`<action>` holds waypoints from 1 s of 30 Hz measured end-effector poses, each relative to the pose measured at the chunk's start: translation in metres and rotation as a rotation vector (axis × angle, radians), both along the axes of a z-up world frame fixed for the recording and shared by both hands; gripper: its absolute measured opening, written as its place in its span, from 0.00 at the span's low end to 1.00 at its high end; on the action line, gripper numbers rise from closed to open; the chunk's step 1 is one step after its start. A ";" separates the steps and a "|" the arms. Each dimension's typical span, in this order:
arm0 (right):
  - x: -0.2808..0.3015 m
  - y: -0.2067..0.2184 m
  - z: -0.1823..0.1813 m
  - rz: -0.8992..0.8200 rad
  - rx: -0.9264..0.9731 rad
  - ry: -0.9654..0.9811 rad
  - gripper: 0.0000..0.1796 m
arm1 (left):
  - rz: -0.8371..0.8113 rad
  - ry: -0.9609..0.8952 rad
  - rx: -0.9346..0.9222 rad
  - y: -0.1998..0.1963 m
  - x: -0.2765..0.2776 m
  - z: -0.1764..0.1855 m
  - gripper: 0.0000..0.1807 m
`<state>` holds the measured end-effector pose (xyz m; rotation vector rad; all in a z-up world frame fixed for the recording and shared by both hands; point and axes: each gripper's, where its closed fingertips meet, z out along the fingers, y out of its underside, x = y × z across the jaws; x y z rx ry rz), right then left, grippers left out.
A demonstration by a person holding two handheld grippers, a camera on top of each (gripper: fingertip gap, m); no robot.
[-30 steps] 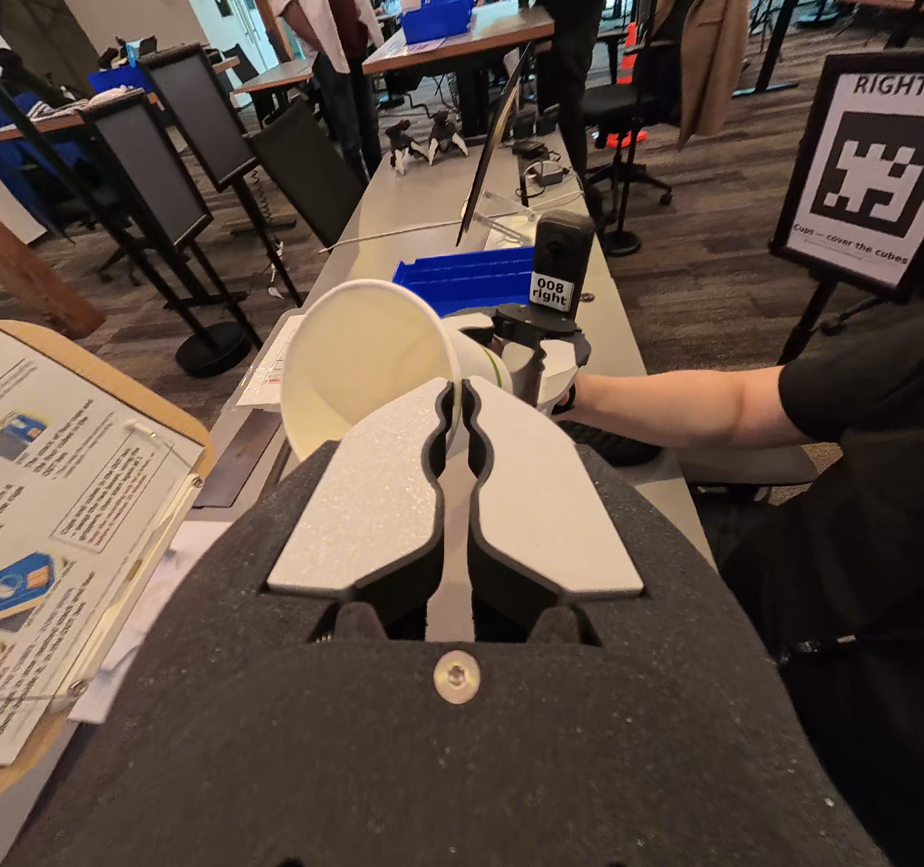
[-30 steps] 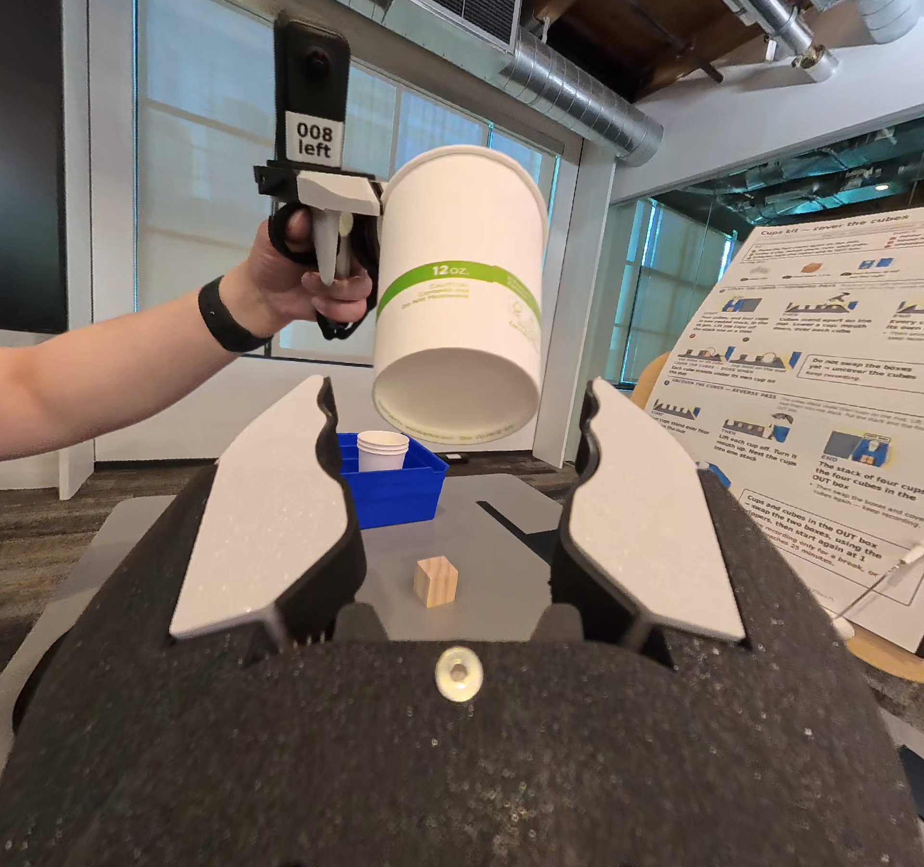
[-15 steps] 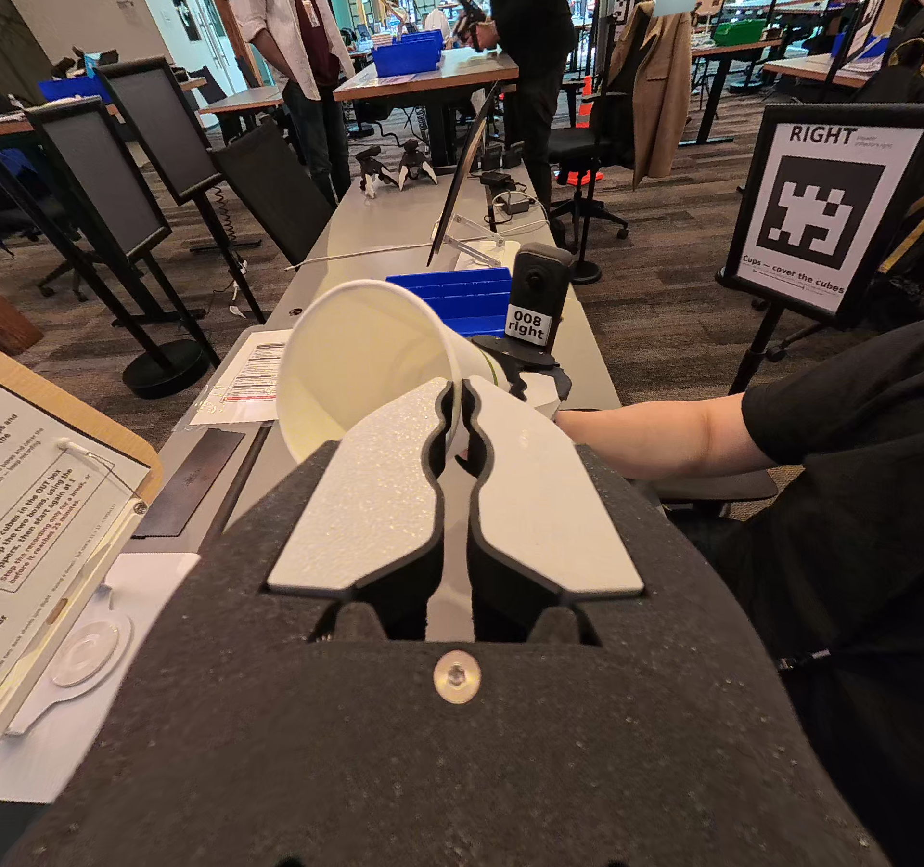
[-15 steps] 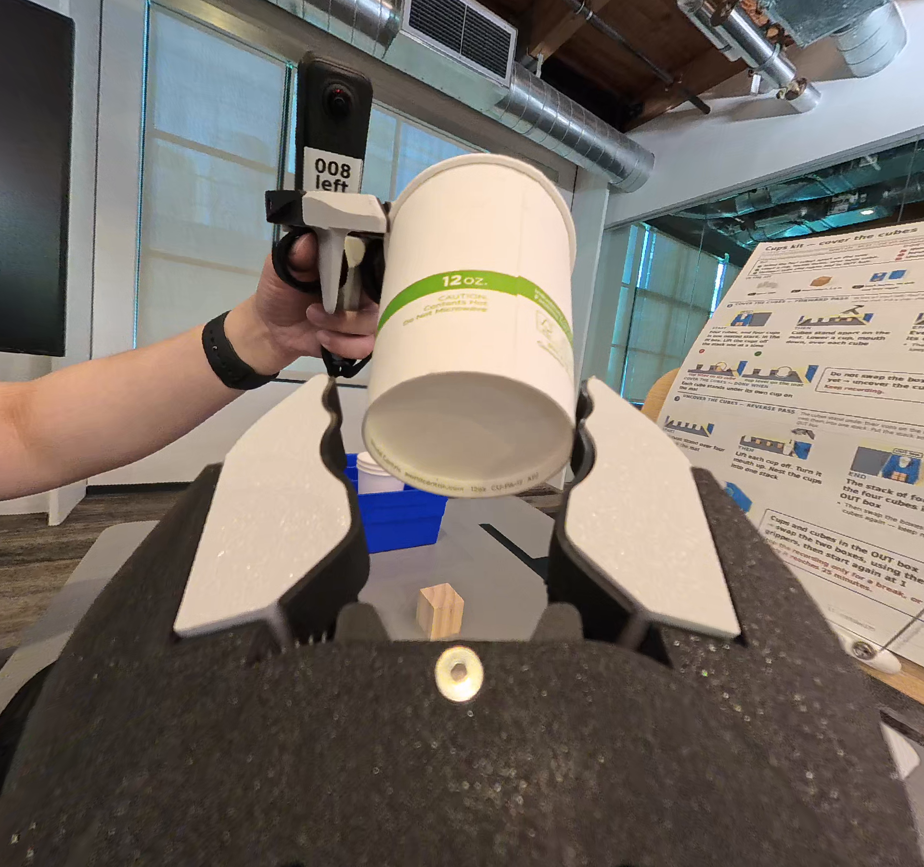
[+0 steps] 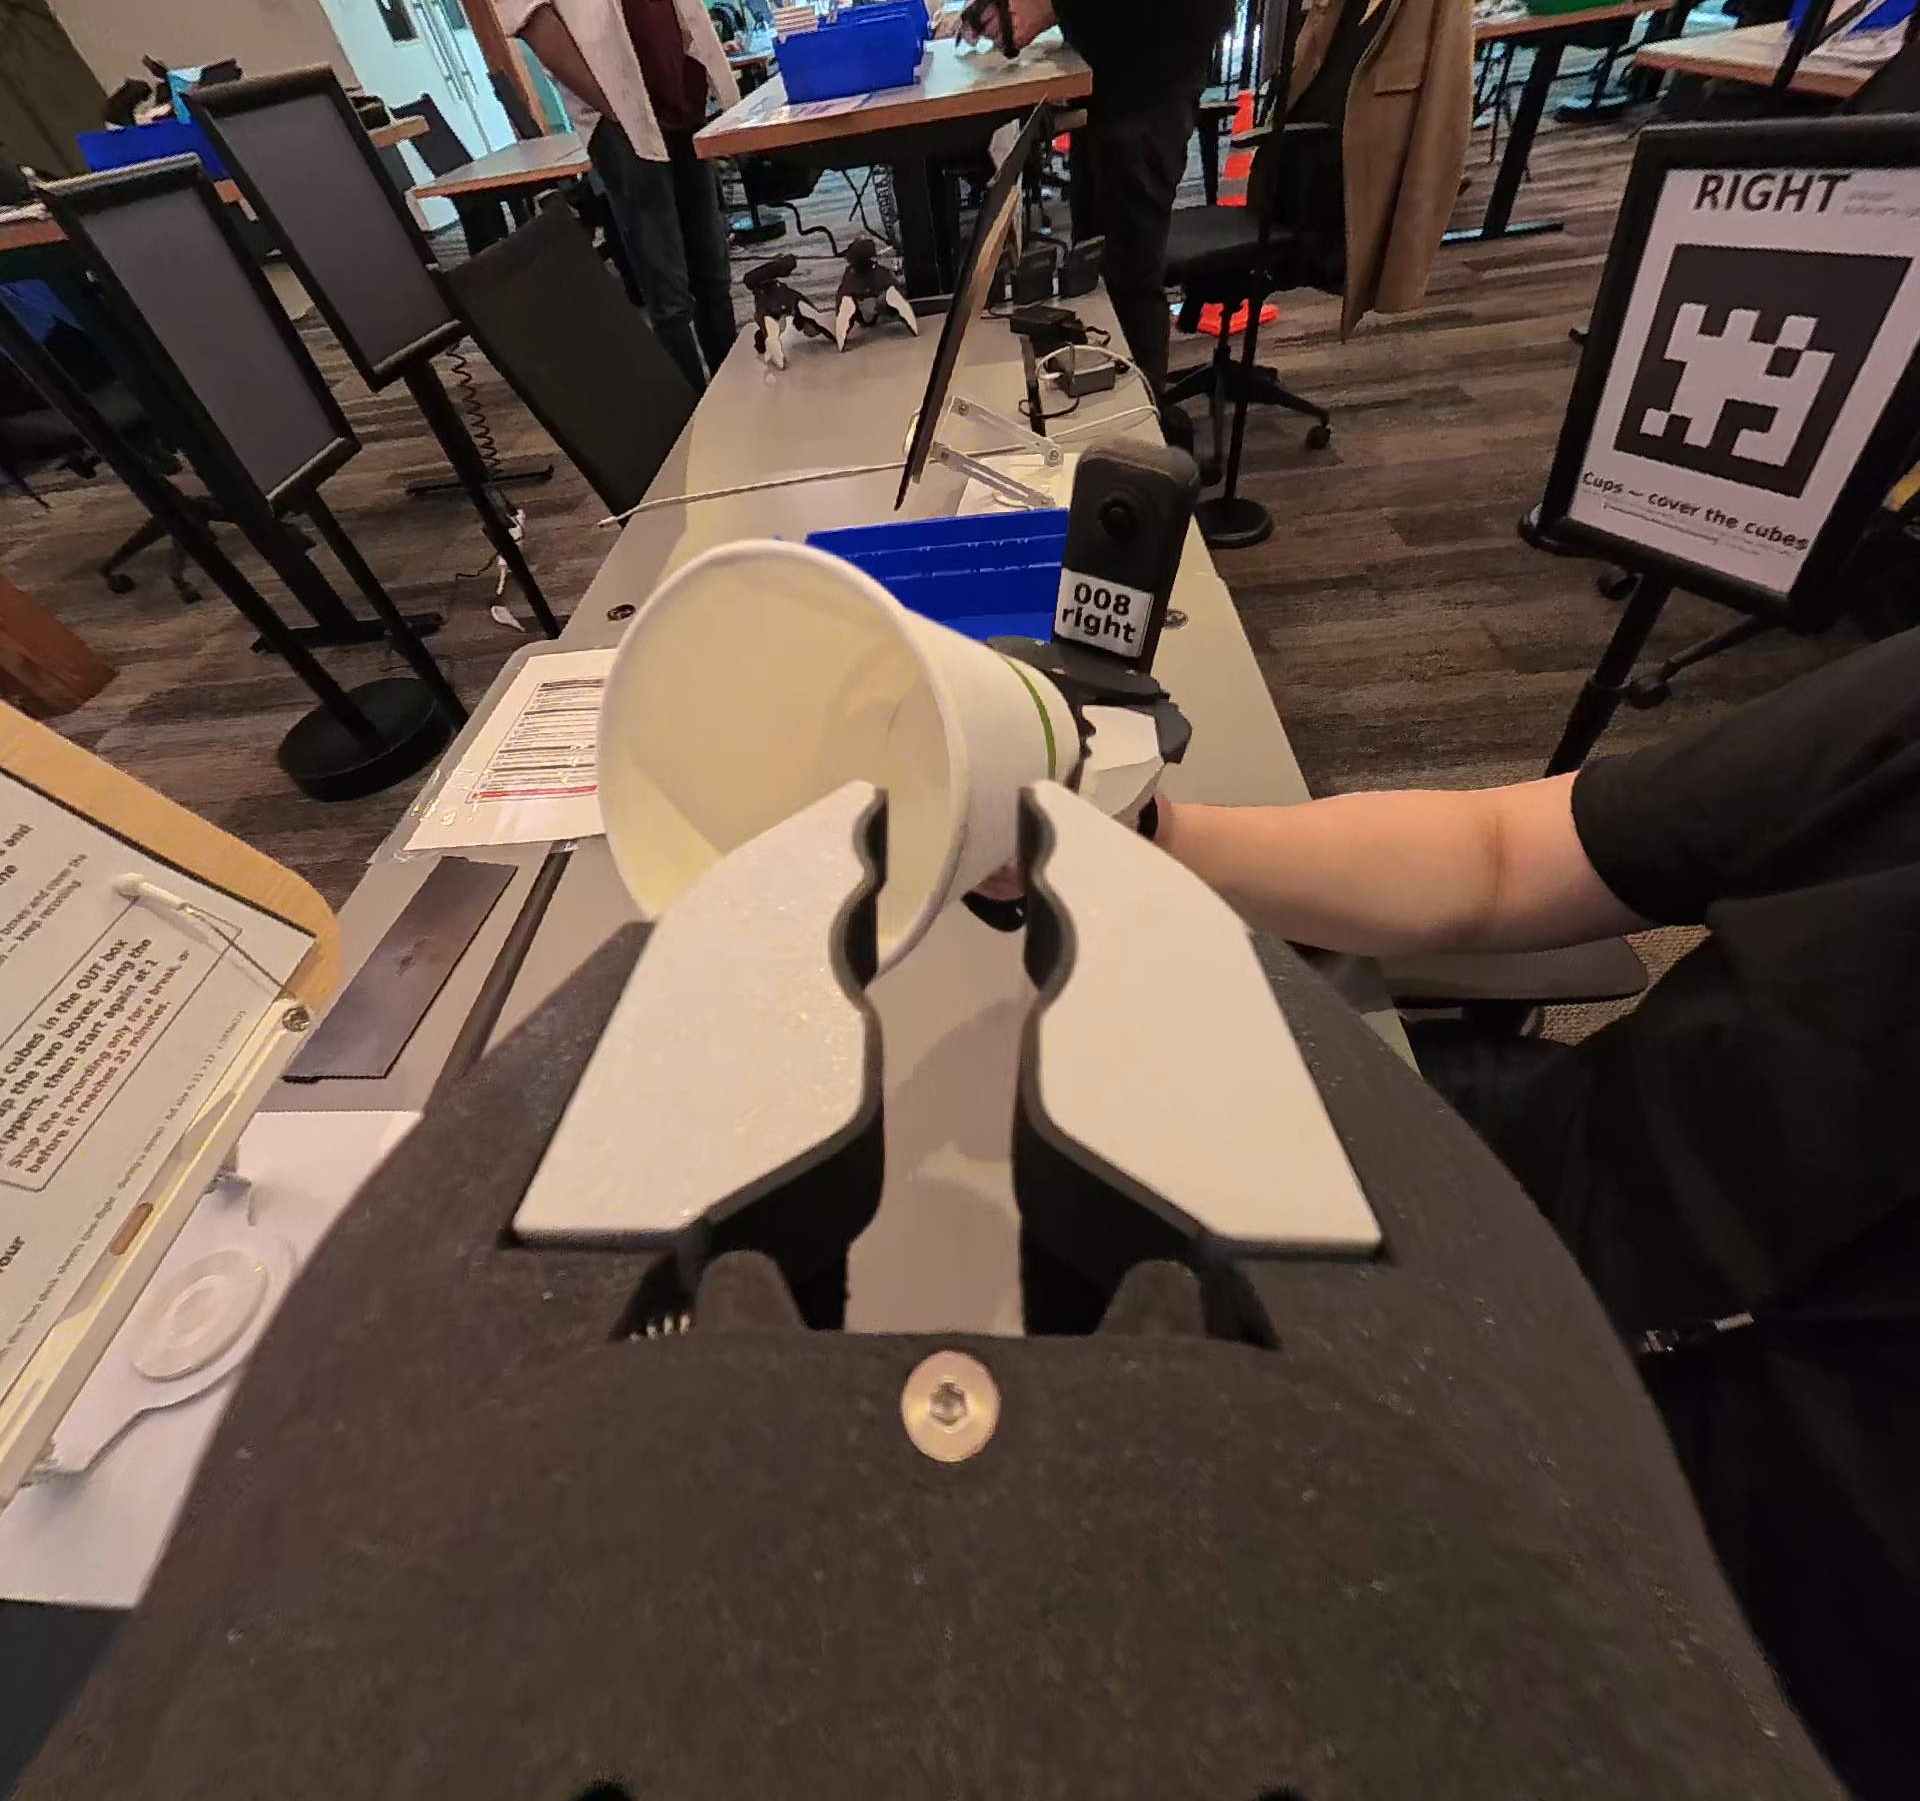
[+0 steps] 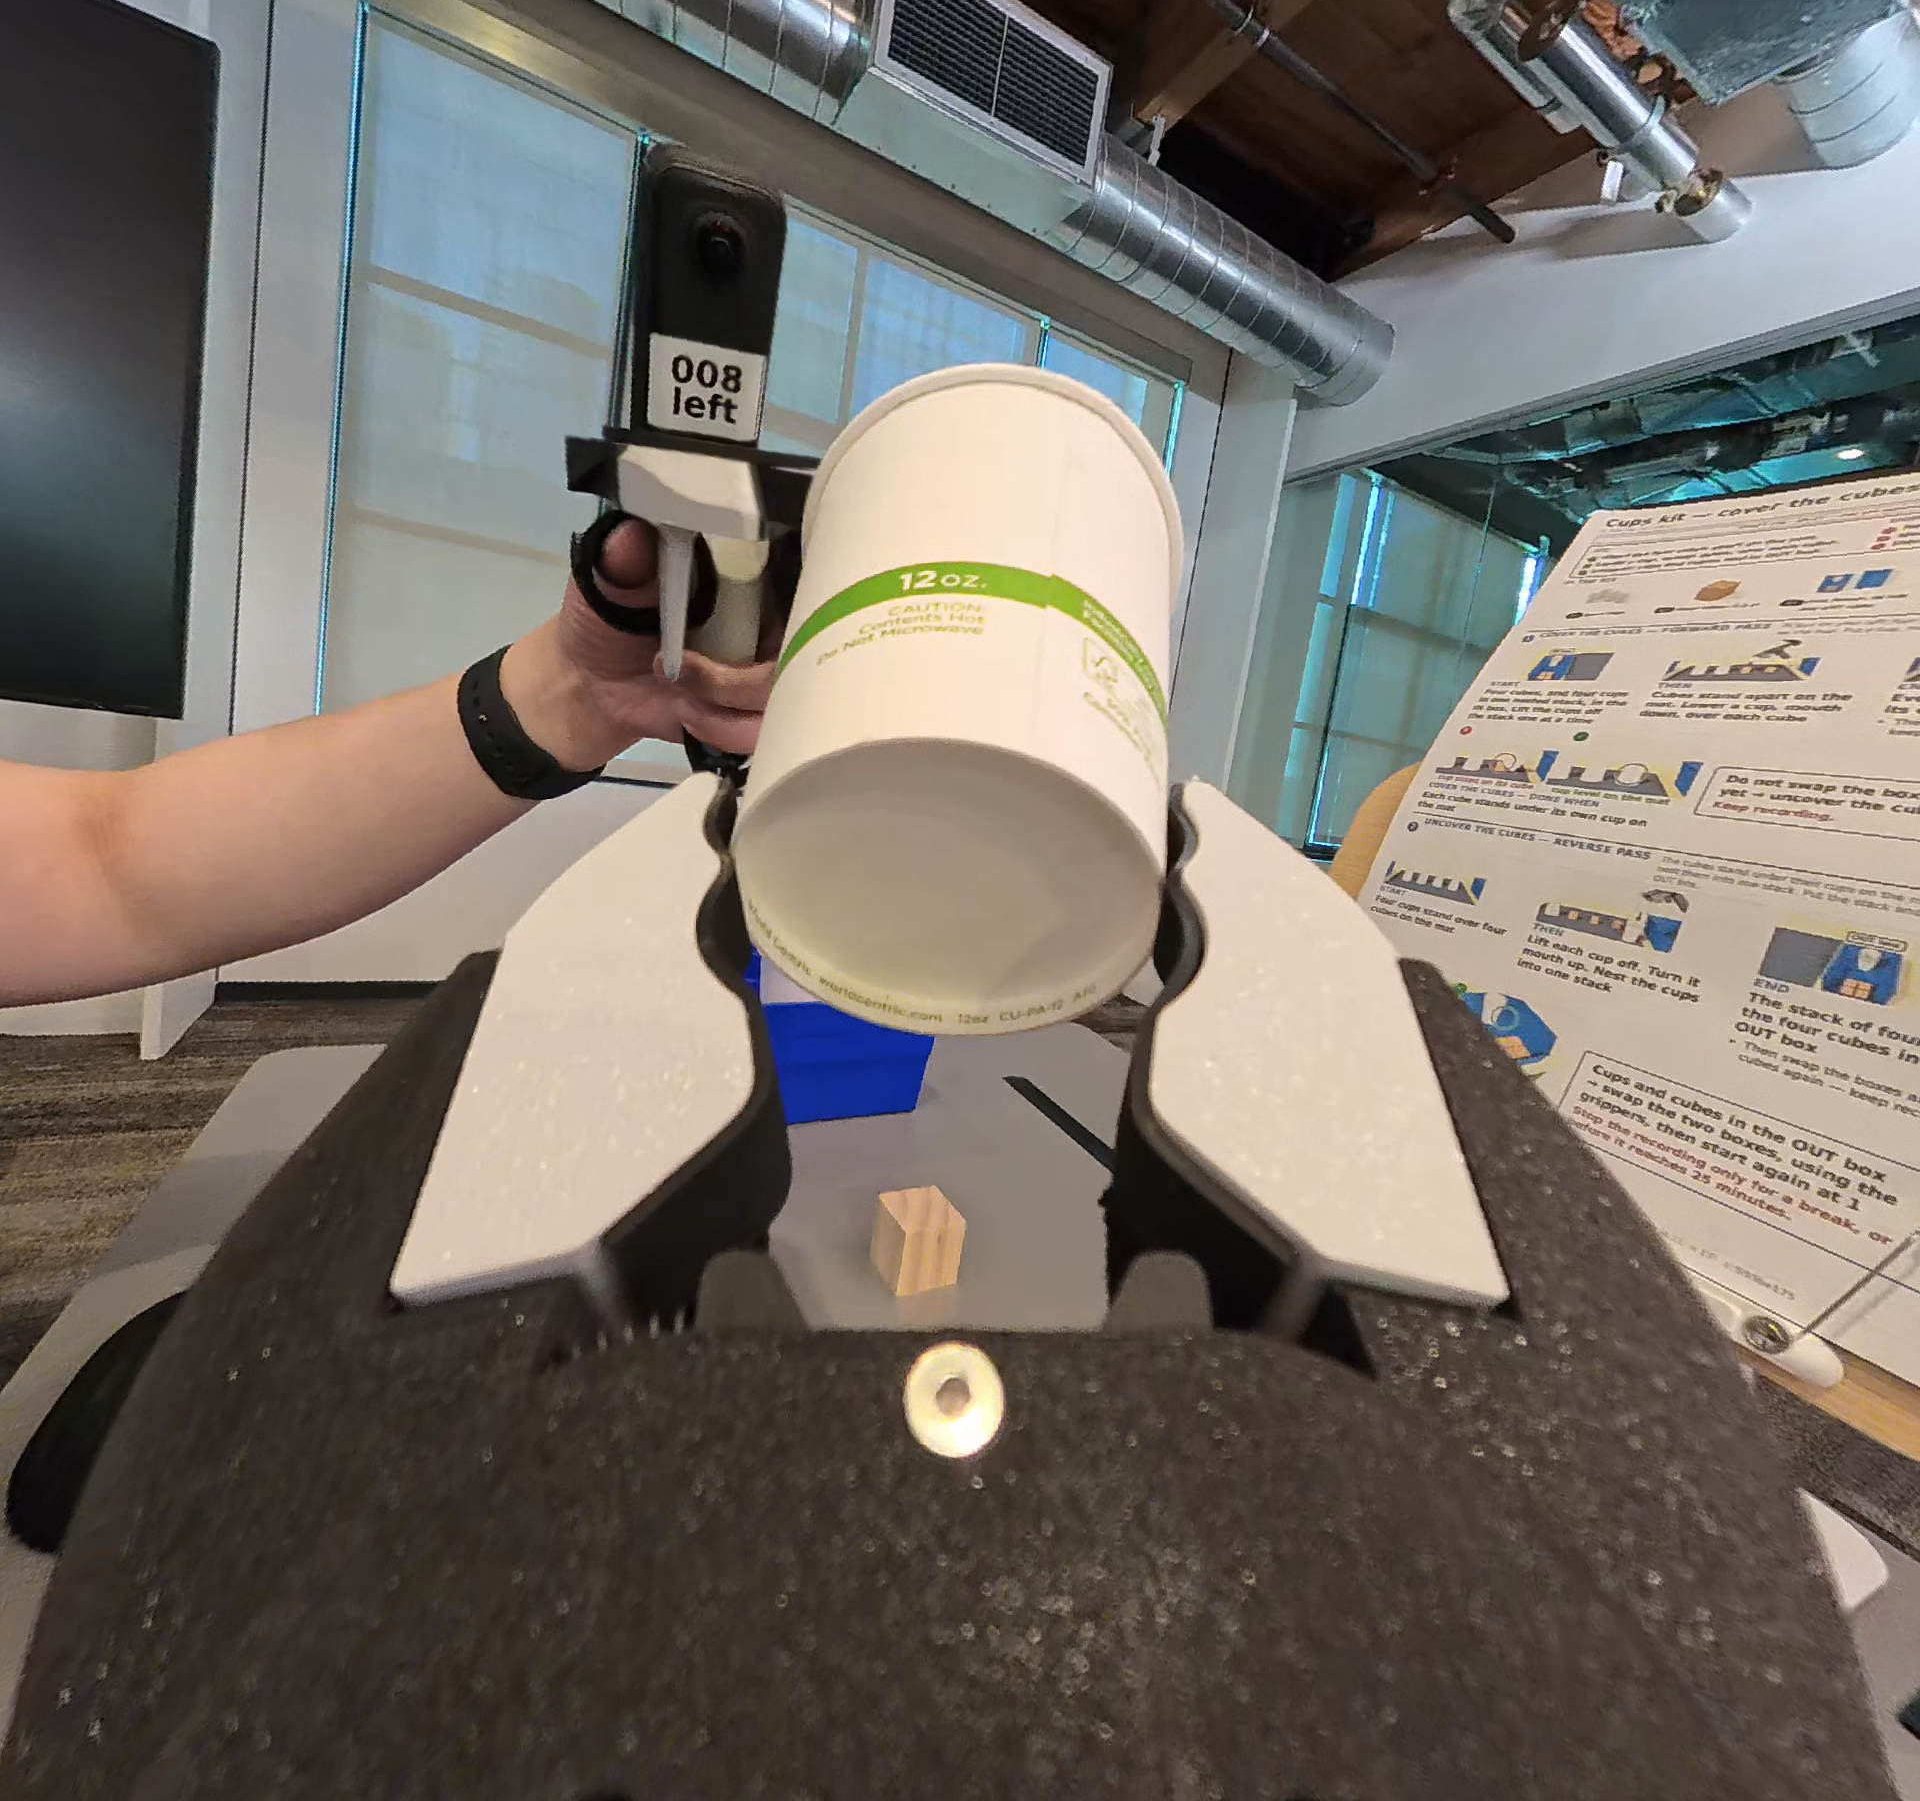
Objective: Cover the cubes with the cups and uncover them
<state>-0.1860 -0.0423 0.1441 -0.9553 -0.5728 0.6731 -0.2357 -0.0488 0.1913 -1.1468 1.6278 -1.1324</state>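
A white paper cup with a green band (image 6: 966,712) is held in the air on its side, base toward the right wrist camera. My right gripper (image 6: 951,801) is shut on its base end, a finger on each side. In the left wrist view the cup (image 5: 790,712) shows its open mouth. My left gripper (image 5: 951,801) has its jaws parted, with the cup's rim wall loose between them. The right gripper (image 5: 1101,712) shows behind the cup there. A wooden cube (image 6: 917,1240) sits on the grey table (image 6: 1039,1128) below the cup.
A blue bin (image 6: 842,1055) stands beyond the cube, and another blue bin (image 5: 935,556) lies behind the cup. An instruction board (image 6: 1714,868) stands to the right. A marker sign on a stand (image 5: 1745,369) is beside the table. People stand at far tables.
My right gripper has closed onto the cup's base. My left gripper, shut on the rim before, has opened. The cup has come nearer the right camera.
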 end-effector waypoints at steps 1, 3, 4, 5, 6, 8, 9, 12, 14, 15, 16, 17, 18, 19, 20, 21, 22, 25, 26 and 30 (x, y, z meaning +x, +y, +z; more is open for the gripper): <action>0.002 -0.001 -0.001 0.002 -0.005 -0.006 0.43 | 0.008 0.004 0.003 0.000 0.000 -0.002 0.15; 0.009 -0.001 -0.002 -0.016 -0.012 -0.024 0.43 | 0.046 0.005 0.013 0.004 -0.002 -0.004 0.24; 0.015 -0.002 -0.003 -0.036 -0.020 -0.041 0.43 | 0.065 0.004 0.018 0.007 -0.005 -0.005 0.26; 0.023 -0.003 -0.004 -0.057 -0.032 -0.065 0.42 | 0.084 -0.001 0.018 0.010 -0.009 -0.005 0.27; 0.033 -0.003 -0.005 -0.080 -0.057 -0.104 0.42 | 0.105 -0.009 0.015 0.013 -0.016 -0.005 0.27; 0.064 0.000 -0.009 -0.149 -0.162 -0.216 0.42 | 0.163 -0.020 0.008 0.021 -0.032 -0.008 0.26; 0.083 0.002 -0.012 -0.170 -0.234 -0.279 0.43 | 0.200 -0.020 0.011 0.025 -0.041 -0.011 0.25; 0.147 0.011 -0.026 -0.226 -0.544 -0.508 0.43 | 0.268 -0.007 0.020 0.029 -0.066 -0.023 0.24; 0.187 0.013 -0.048 -0.257 -0.803 -0.718 0.43 | 0.283 0.003 0.019 0.026 -0.079 -0.033 0.23; 0.203 0.010 -0.060 -0.260 -0.932 -0.825 0.43 | 0.295 0.007 0.021 0.024 -0.083 -0.038 0.23; 0.217 0.008 -0.071 -0.260 -1.041 -0.926 0.43 | 0.300 0.009 0.021 0.021 -0.086 -0.043 0.23; 0.228 0.007 -0.080 -0.267 -1.124 -1.012 0.43 | 0.298 0.008 0.018 0.018 -0.089 -0.047 0.23; 0.235 0.005 -0.090 -0.250 -1.217 -1.085 0.43 | 0.296 0.007 0.011 0.014 -0.091 -0.050 0.23; 0.241 0.004 -0.101 -0.228 -1.299 -1.148 0.43 | 0.292 0.006 0.003 0.010 -0.093 -0.053 0.23; 0.245 0.005 -0.111 -0.218 -1.359 -1.206 0.43 | 0.285 0.009 -0.006 0.005 -0.094 -0.056 0.23; 0.247 0.006 -0.122 -0.196 -1.414 -1.254 0.43 | 0.282 0.014 -0.010 0.001 -0.096 -0.060 0.23; 0.248 0.008 -0.132 -0.174 -1.454 -1.294 0.43 | 0.285 0.019 -0.007 -0.001 -0.098 -0.063 0.23; 0.248 0.022 -0.160 -0.137 -1.538 -1.371 0.43 | 0.298 0.041 0.002 -0.008 -0.106 -0.070 0.22; 0.247 0.027 -0.168 -0.129 -1.548 -1.393 0.43 | 0.302 0.048 -0.001 -0.010 -0.109 -0.071 0.22; 0.245 0.042 -0.195 -0.103 -1.585 -1.447 0.43 | 0.332 0.071 0.006 -0.014 -0.123 -0.075 0.22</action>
